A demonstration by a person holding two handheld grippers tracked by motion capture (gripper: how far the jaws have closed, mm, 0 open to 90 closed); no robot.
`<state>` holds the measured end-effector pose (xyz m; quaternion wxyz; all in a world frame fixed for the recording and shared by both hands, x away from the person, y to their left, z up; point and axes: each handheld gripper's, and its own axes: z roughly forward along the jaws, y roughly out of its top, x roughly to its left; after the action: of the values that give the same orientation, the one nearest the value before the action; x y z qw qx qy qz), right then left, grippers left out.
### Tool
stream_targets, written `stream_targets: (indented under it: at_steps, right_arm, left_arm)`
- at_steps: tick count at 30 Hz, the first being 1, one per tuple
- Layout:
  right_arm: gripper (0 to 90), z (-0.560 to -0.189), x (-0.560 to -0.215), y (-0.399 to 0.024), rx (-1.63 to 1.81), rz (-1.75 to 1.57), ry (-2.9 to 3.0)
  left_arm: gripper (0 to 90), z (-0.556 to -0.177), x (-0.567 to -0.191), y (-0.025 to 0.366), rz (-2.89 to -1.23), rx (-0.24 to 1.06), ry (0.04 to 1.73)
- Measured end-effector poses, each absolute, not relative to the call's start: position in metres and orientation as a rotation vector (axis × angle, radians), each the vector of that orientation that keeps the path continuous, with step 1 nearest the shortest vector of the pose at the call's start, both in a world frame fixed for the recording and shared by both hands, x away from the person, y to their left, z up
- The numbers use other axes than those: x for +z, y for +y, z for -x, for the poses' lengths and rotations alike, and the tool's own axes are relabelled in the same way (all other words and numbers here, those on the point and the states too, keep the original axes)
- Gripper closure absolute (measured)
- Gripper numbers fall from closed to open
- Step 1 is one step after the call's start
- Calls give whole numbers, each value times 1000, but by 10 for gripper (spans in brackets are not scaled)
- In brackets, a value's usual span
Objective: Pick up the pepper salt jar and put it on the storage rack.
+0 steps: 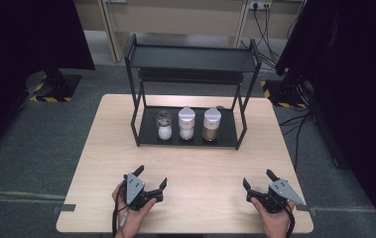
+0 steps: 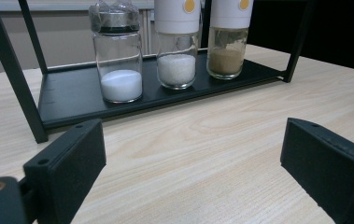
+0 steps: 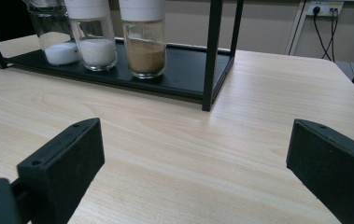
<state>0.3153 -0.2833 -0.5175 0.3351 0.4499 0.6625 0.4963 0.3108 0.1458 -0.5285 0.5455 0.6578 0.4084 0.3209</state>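
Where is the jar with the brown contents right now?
In the high view, the brown-filled jar stands rightmost of three on the black rack's bottom shelf, beside the white-capped jar.

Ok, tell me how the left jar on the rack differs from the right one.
The left jar has a silvery metal collar under a clear top; the right jar has a white cap with a yellow mark. The left jar holds white powder, the right jar brown powder. Both are clear glass, stand upright on the rack's bottom shelf and are partly filled.

left hand-held gripper (image 1: 152,177) agape, right hand-held gripper (image 1: 258,179) agape
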Motion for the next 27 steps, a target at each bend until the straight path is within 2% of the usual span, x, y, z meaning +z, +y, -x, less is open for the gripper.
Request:
stream_targets:
  at_steps: [27]
  right_arm:
    - [47,-316,-522,-286,1290,-1171,1716]
  left_arm:
    - [61,-311,-528,146,-1562,758,969]
